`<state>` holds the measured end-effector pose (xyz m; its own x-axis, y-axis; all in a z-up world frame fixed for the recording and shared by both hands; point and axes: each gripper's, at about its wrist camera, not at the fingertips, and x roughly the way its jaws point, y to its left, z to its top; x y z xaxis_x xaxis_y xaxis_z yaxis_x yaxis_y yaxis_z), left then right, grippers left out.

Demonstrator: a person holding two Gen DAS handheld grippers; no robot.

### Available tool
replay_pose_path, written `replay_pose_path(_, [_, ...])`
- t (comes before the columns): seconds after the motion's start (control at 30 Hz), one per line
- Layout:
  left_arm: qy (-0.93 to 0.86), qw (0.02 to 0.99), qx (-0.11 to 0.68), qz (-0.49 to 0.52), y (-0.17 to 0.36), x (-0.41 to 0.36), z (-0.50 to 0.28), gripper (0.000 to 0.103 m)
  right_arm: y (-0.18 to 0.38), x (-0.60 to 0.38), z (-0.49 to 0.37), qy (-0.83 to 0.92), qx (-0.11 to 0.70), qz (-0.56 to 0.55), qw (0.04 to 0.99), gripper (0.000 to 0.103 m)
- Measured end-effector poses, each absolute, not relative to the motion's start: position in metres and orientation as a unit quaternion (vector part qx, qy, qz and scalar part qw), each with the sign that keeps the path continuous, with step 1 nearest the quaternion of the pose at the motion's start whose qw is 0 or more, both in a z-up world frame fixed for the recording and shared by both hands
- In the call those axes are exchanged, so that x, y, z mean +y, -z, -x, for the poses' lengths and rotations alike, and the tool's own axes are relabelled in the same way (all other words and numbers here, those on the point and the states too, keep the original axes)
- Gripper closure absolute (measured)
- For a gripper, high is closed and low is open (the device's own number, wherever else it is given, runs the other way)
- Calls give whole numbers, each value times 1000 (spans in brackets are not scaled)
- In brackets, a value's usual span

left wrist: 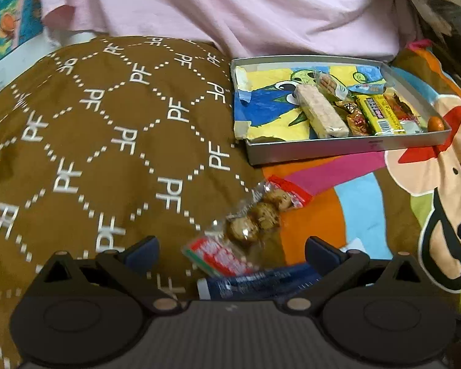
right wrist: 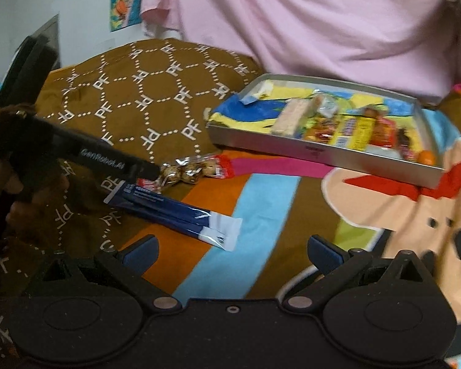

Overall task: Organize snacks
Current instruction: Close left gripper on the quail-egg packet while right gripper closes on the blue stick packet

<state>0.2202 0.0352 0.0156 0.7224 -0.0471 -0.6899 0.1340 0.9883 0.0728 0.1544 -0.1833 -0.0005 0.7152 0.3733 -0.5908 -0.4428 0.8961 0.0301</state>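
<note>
Left gripper spread wide, empty, cookie packet dead ahead, long axis toward one o'clock; right gripper released, farther off.

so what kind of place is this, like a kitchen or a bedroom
Most likely a bedroom, on a bed. The snacks and the metal tray rest on a soft cartoon-print bedsheet, beside a brown patterned pillow, with pink fabric behind them.
</note>
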Motion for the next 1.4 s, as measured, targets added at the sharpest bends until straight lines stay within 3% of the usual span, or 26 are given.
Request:
replay_pose_path(0.6, [219,876,395,-170,12,35,-289,0,35,-118,-229,-412,303,187,839,2])
replay_pose_path(0.77, [235,868,405,-164,20,36,-302,3,43,-111,-239,-441,320,189,817,12])
replay_pose_path(0.93, [277,848,425,-152,22,33,-304,20,43,-120,-243,-457,332,182,805,26])
replay_pose_path(1.0, [281,844,430,-154,22,31,-303,23,43,-125,-242,-460,337,183,801,36])
replay_pose_path(1.13, [260,848,438,-149,19,34,-303,41,42,-140,-233,-451,350,178,801,52])
replay_pose_path(1.2, [252,848,450,-125,17,38,-303,44,41,-147,-225,-440,357,177,805,59])
replay_pose_path(1.4, [215,850,478,-55,20,42,-288,48,36,-178,-191,-400,386,153,817,65])
